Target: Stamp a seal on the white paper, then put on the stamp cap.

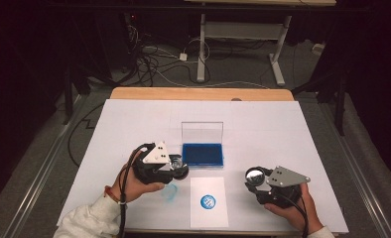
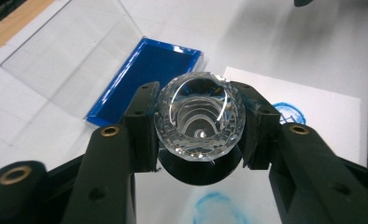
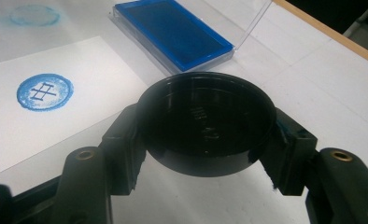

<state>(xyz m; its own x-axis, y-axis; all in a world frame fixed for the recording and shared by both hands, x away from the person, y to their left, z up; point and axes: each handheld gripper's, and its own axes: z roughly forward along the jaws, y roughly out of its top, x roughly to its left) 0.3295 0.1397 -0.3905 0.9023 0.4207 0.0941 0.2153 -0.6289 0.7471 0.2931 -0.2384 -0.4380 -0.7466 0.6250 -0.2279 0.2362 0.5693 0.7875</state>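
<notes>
While the left gripper [image 2: 198, 126] clamps the crystal-handled stamp [image 2: 199, 119] above the table beside the ink pad [image 1: 202, 154], and the right gripper [image 3: 205, 140] clamps its black cap [image 3: 205, 123], the inked face risks smearing the stamped paper [image 1: 209, 218] if the stamp dips.

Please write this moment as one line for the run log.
left gripper: shut on stamp | right gripper: shut on cap | ink pad: open | paper: blue print
</notes>
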